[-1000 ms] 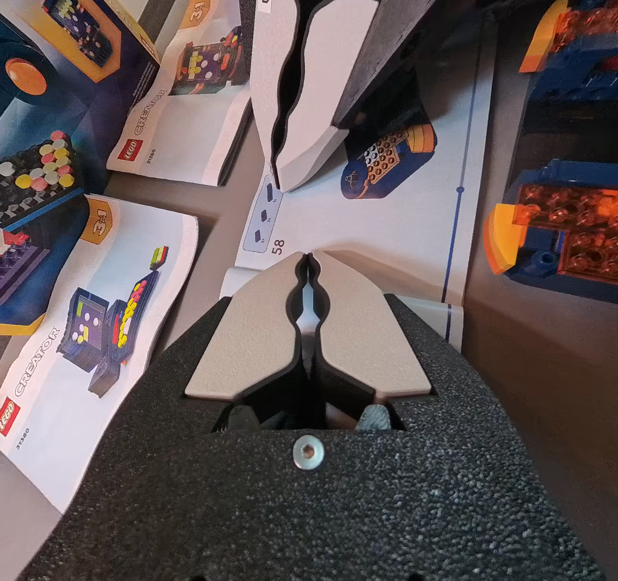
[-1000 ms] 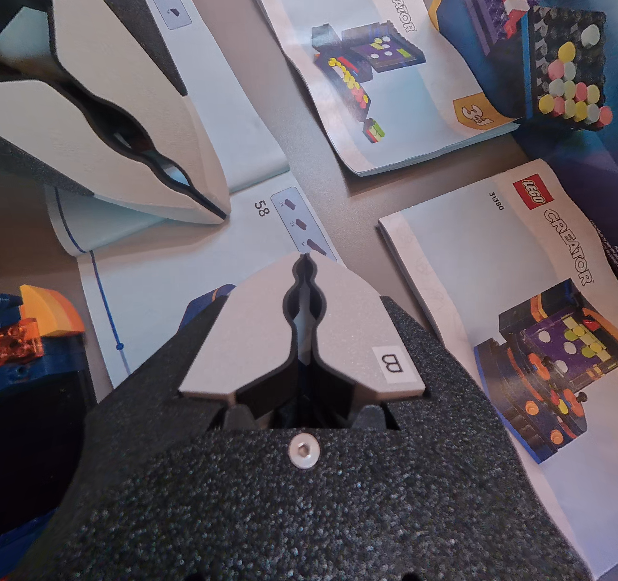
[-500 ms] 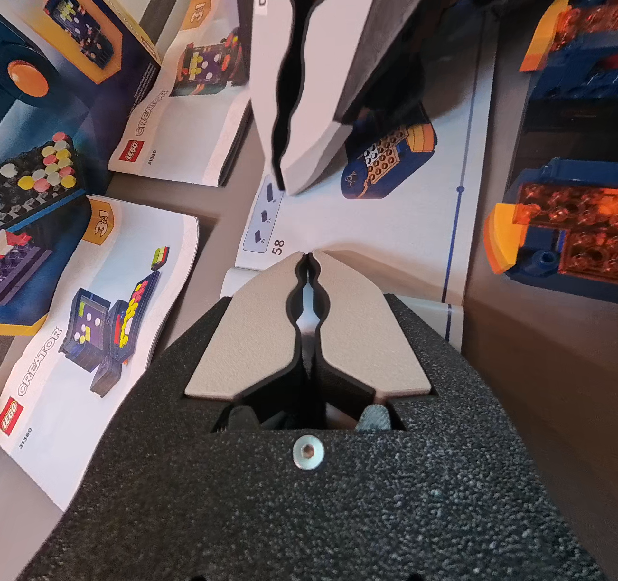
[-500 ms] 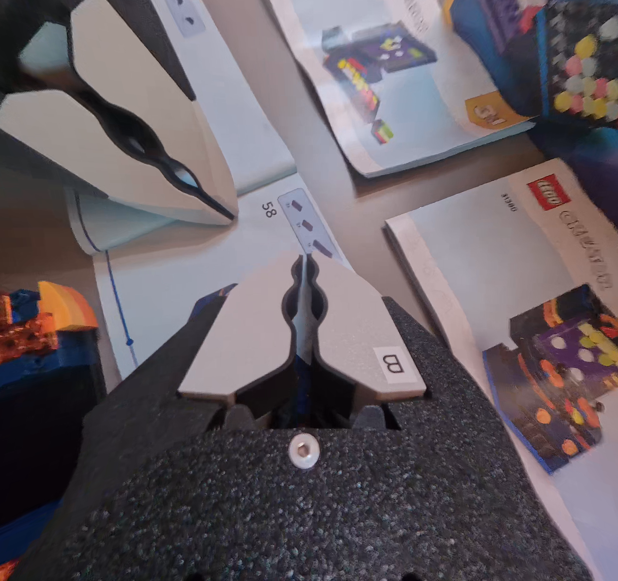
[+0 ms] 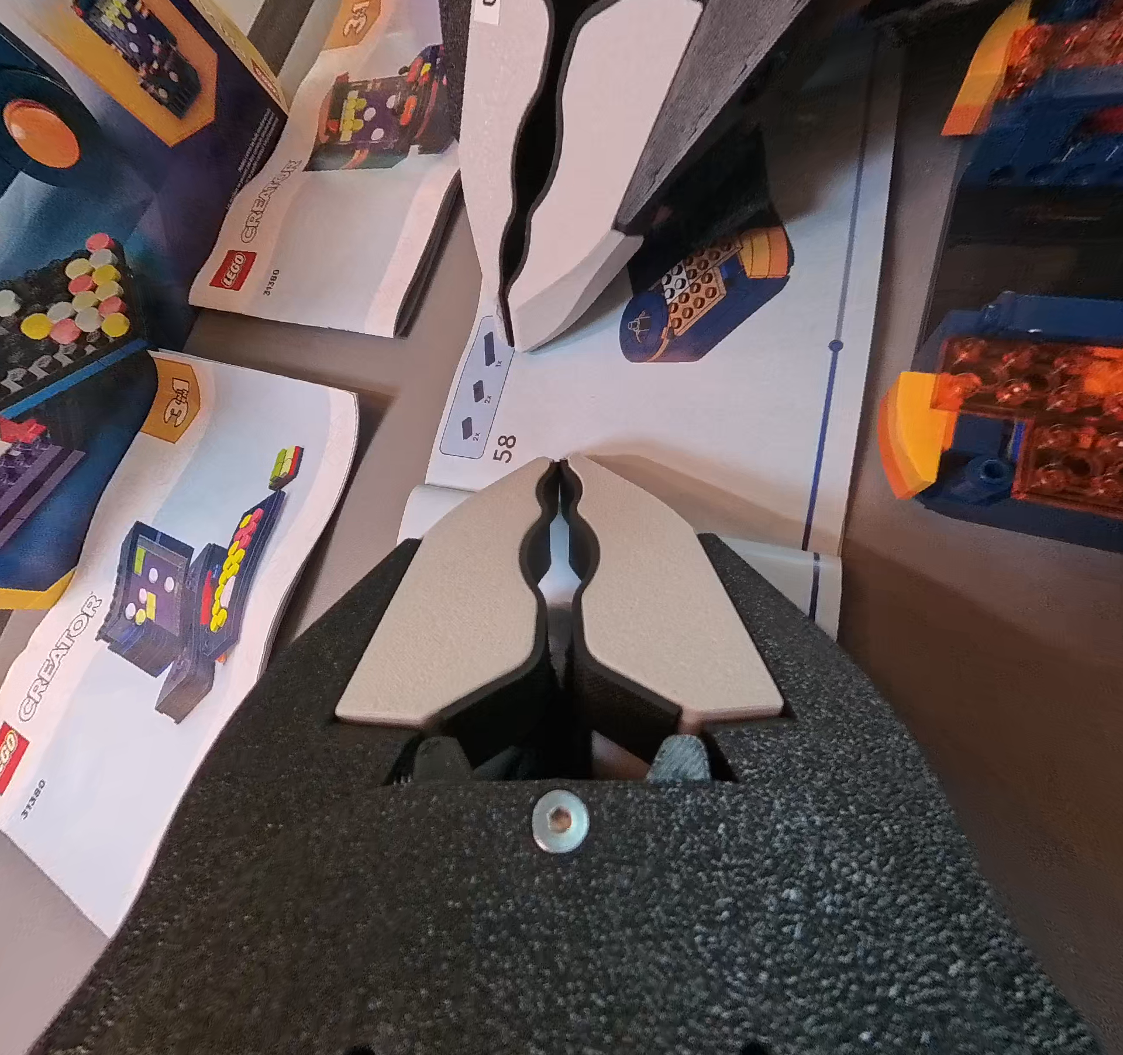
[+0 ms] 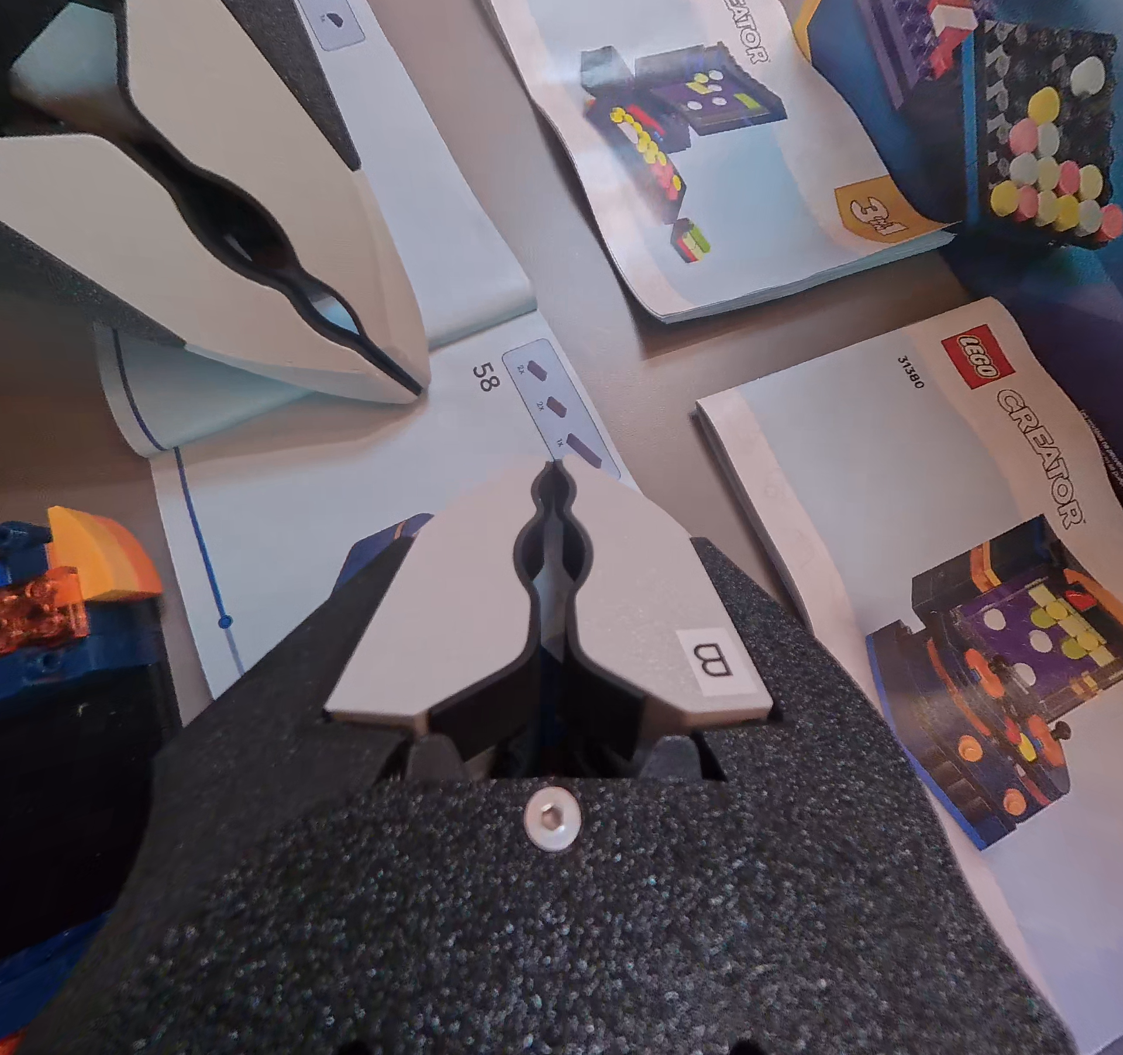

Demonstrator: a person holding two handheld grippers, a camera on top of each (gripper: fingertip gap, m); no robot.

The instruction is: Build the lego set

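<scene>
Left wrist view has the left gripper (image 5: 559,464) low in frame, its tips together with nothing between them, over the near edge of the open manual (image 5: 699,412); the right gripper (image 5: 507,321) comes in from the far side, its tips likewise together and empty, pointing down at the parts panel on the same page; whether either touches the paper I cannot tell. Right of the manual, on the grey table (image 5: 1002,691), sits the model (image 5: 1021,436), dark blue with clear orange bricks and a curved orange piece, and a second such block (image 5: 1045,102) lies farther off. Left of the manual lie two closed booklets, one near (image 5: 182,600) and one far (image 5: 340,187); the box (image 5: 109,132) lies at the far left, its inside hidden.

Right wrist view shows the same scene from the opposite side; the right gripper (image 6: 556,465) hangs over the manual (image 6: 340,497), the left gripper (image 6: 416,385) rests at the fold, the model (image 6: 73,588) at the left edge, and the booklets (image 6: 668,114) (image 6: 911,509) and box (image 6: 1002,114) to the right.
</scene>
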